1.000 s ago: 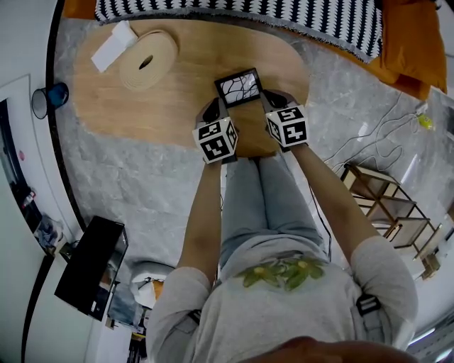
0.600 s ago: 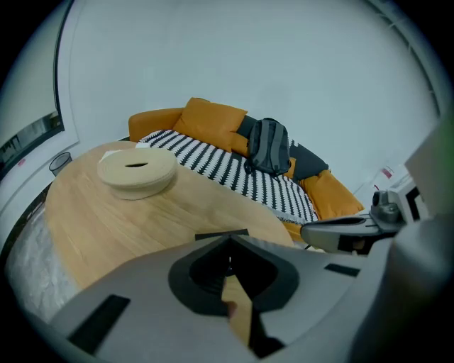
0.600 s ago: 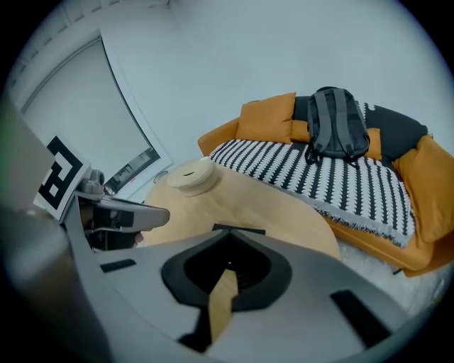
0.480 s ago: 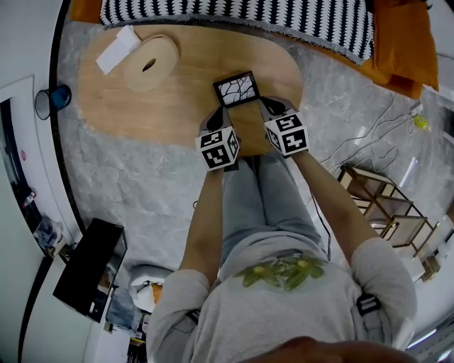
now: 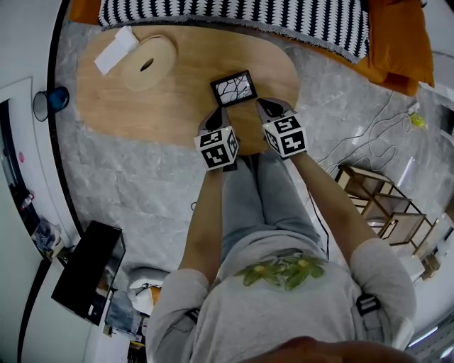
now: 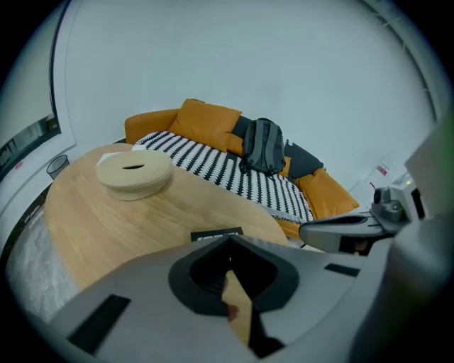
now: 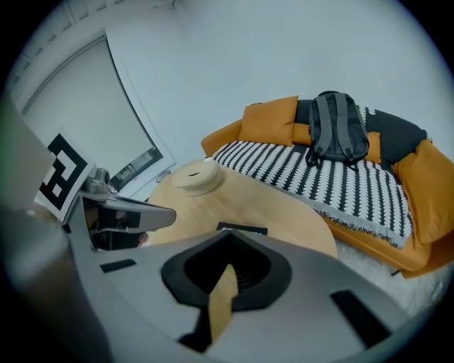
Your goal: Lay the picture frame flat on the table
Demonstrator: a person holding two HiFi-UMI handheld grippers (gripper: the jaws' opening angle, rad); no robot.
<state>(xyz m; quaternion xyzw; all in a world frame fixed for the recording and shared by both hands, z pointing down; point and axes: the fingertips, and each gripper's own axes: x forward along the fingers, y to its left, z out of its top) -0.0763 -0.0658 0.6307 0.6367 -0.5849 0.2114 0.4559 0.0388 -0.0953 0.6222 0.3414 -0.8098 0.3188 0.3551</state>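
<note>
Picture frame, artwork visible only overhead

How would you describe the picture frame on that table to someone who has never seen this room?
Find the oval wooden table in front of the black-and-white striped sofa cover. Near its edge closest to the person lies the picture frame, flat on the wood. It is the only dark, square-cornered thing there: black border, white picture with dark branching lines, unlike the pale round spool.
</note>
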